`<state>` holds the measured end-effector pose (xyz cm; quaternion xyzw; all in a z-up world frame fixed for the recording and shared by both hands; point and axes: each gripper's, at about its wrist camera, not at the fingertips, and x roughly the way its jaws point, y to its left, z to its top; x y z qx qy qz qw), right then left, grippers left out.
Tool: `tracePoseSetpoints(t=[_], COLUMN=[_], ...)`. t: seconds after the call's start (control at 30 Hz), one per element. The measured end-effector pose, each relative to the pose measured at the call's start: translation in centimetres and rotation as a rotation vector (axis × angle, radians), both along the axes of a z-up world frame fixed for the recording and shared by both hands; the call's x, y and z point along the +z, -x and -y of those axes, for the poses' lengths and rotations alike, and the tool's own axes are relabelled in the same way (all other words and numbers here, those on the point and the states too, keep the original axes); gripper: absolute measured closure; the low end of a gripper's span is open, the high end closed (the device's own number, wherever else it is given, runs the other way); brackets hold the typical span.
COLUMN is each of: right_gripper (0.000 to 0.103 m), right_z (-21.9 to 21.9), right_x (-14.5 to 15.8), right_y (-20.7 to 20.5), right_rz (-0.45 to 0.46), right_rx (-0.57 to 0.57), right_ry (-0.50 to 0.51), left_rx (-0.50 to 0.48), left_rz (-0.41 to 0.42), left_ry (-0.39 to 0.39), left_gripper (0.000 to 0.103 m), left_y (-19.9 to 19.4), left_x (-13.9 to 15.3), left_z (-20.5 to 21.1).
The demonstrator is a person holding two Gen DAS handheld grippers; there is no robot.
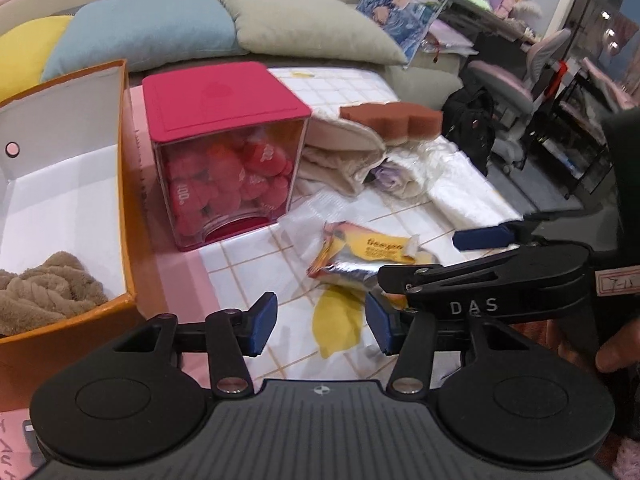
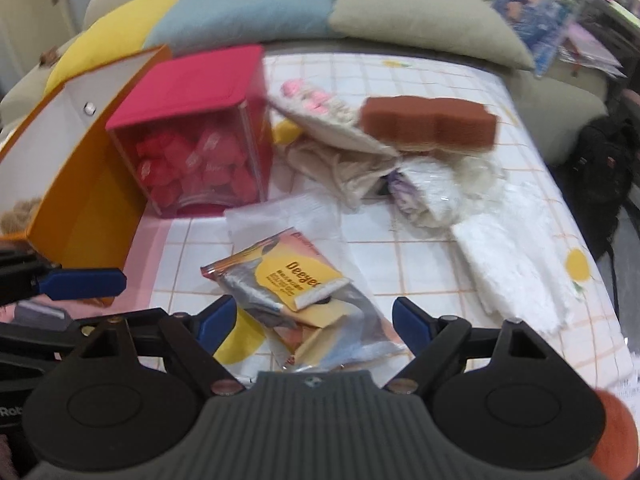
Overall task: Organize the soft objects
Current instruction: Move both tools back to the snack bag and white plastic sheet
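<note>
The left gripper (image 1: pixel 321 322) hangs low over the near edge of the table (image 1: pixel 256 256), its blue fingers spread apart with nothing between them; below the gap lies a yellow spot printed on the checked tablecloth. The right gripper (image 2: pixel 310 322) is also spread wide and empty, its fingers standing to either side of a foil packet (image 2: pixel 296 284) with a yellow label, which lies near the front edge of the table on a clear plastic bag (image 2: pixel 280 216). Whether the fingers touch the packet cannot be told.

An orange box (image 1: pixel 128 216) with a white inside stands at the left edge of the table, open, and a brown fluffy cloth (image 1: pixel 48 292) lies in its near corner. Just beside the box, toward the middle, stands a clear cube with a pink lid (image 1: pixel 224 96), filled with red soft pieces. Behind the packet, toward the far edge, a cream cloth (image 2: pixel 348 160) lies crumpled, and a brown sponge (image 2: pixel 428 126) rests on top of the heap. A white plastic wrap (image 2: pixel 508 248) lies along the right edge. Yellow, blue and grey cushions (image 1: pixel 148 28) line the sofa beyond the table.
</note>
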<state>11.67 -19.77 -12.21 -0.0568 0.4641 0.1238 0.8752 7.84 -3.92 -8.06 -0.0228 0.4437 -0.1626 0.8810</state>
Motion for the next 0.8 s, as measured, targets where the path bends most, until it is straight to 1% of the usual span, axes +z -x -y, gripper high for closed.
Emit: tracePoseSetpoints(t=[0.1,0.17,0.27,0.3,0.4,0.53,0.57,0.6,0.67,0.77,0.8], right_gripper=[0.017,0.018,0.031,0.040,0.050,0.060,0.066,0.076,0.076,0.076,0.076], right_z=[-0.6,-0.7,-0.5,-0.4,-0.1,0.1,0.2,0.3,0.8,2.3,2.8], right_x=[-1.0,-1.7,-2.3,-2.5,-2.4,-2.1,-2.0,-1.7,-1.0,0.3,0.5], right_y=[-0.9,-1.6,-2.2,-2.3,-2.3,-2.0,-1.9,-1.8,-1.6,-1.1,-0.9], right_rz=[0.001,-0.019,-0.064,-0.071,-0.078,-0.077,-0.075,-0.071,-0.066,-0.046,-0.035], right_rx=[0.042,0.062,0.074,0.073,0.071,0.065,0.064,0.060,0.030,-0.046,-0.073], right_ry=[0.076,0.081,0.044,0.039,0.004,-0.012,-0.015,-0.022,-0.046,-0.105,-0.110], left_rx=[-0.002,-0.006,-0.014,-0.016,-0.021,-0.024,-0.023,-0.022,-0.020,-0.016,-0.013], left_rz=[-0.021,-0.033,-0.043,-0.049,-0.059,-0.060,-0.058,-0.057,-0.052,-0.056,-0.056], left_ry=[-0.002,-0.005,-0.011,-0.009,-0.007,-0.004,-0.002,0.001,0.014,0.037,0.046], left_gripper=[0.044,0.044,0.044,0.044,0.044,0.044,0.044,0.044,0.044,0.043,0.042], left_y=[-0.2,-0.3,-0.3,-0.4,-0.5,-0.5,-0.5,-0.5,-0.6,-1.2,-1.5], left_x=[-0.3,-0.6,-0.9,-1.0,-1.2,-1.2,-1.2,-1.1,-1.0,-1.0,-1.0], left_z=[-0.1,0.0,0.2,0.2,0.4,0.5,0.5,0.5,0.4,0.6,0.7])
